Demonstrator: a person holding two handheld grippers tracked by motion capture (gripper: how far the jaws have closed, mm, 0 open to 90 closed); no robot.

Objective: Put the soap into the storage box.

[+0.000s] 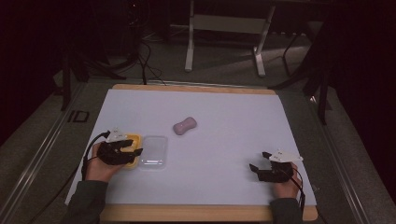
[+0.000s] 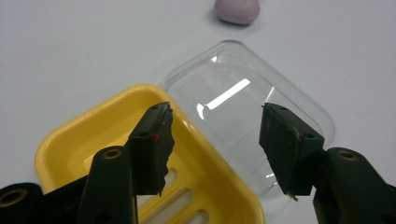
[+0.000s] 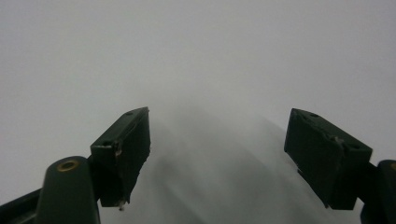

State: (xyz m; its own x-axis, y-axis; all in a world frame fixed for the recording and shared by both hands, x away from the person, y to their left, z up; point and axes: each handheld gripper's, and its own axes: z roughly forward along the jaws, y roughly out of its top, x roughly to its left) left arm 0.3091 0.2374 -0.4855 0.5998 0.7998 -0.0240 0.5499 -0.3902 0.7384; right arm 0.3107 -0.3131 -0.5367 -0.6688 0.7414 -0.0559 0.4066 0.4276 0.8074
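both tools [image 1: 132,150] [image 1: 259,161] gape, apart.

Legible marking found in the high view: two dark characters reading "ID" [image 1: 77,116] on the grey floor strip just left of the table's far left corner. The white table mat [image 1: 224,107] carries no print. The yellow soap dish [image 2: 84,140], the clear lid [image 2: 243,93] beside it and the purple soap bar [image 2: 237,9] bear no label, brand or number that can be read in the left gripper view. The right gripper view gives no lettering either.
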